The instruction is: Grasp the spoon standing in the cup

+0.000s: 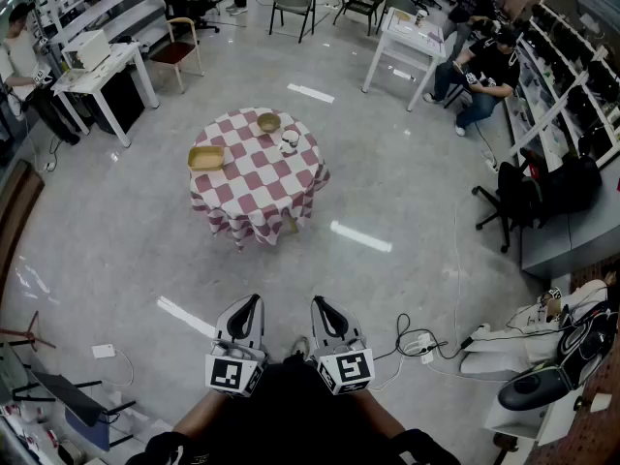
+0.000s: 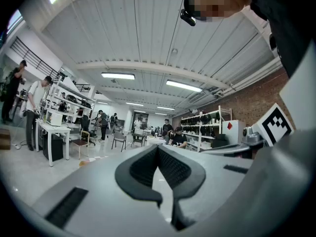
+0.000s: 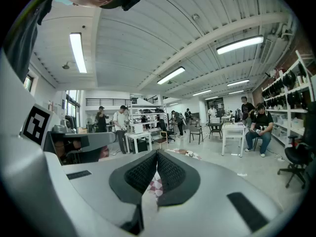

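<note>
A white cup (image 1: 290, 141) with a spoon standing in it sits on a small round table (image 1: 254, 177) with a red-and-white checked cloth, far ahead in the head view. Both grippers are held low near the person's body, well short of the table. My left gripper (image 1: 250, 301) and my right gripper (image 1: 318, 303) point toward it side by side, each shut with nothing between the jaws. In the right gripper view the checked table (image 3: 187, 154) shows just past the touching tips of the right gripper (image 3: 157, 153). The left gripper (image 2: 158, 147) shows its tips together too.
A yellow tray (image 1: 205, 158) and a tan bowl (image 1: 268, 122) also lie on the table. White desks (image 1: 97, 71), chairs (image 1: 293, 6) and seated people (image 1: 484, 66) ring the room. Cables and a power strip (image 1: 418, 343) lie on the floor at the right.
</note>
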The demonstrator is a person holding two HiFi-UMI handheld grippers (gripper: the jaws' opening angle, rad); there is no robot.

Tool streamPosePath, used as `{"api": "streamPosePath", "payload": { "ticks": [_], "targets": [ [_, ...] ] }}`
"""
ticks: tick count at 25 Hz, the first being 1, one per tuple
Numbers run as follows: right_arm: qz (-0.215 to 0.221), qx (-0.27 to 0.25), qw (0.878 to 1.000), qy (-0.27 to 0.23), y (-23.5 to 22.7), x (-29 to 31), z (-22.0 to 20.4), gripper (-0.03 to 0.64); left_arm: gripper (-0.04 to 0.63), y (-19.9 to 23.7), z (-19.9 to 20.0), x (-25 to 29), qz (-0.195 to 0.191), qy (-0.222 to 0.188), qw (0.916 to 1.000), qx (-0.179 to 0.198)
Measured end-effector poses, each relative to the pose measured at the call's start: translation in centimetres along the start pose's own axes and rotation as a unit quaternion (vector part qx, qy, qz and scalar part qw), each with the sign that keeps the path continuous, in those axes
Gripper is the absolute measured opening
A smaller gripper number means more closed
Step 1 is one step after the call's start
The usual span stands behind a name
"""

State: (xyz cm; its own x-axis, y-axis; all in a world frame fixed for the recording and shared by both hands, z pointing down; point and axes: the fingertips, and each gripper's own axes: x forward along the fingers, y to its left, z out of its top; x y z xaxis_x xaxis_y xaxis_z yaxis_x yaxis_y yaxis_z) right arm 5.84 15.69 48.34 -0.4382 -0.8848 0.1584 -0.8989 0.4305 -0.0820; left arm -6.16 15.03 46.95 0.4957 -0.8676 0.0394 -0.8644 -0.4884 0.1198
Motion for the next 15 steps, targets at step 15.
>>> {"api": "streamPosePath", "payload": {
  "ticks": [15],
  "targets": [
    [0.008,0.008,1.000,0.001,-1.3,-0.7,-0.4,0.026,0.008,-1.2,-0.4,0.2,0.009,0.003,0.9999,-0.011]
  ]
}}
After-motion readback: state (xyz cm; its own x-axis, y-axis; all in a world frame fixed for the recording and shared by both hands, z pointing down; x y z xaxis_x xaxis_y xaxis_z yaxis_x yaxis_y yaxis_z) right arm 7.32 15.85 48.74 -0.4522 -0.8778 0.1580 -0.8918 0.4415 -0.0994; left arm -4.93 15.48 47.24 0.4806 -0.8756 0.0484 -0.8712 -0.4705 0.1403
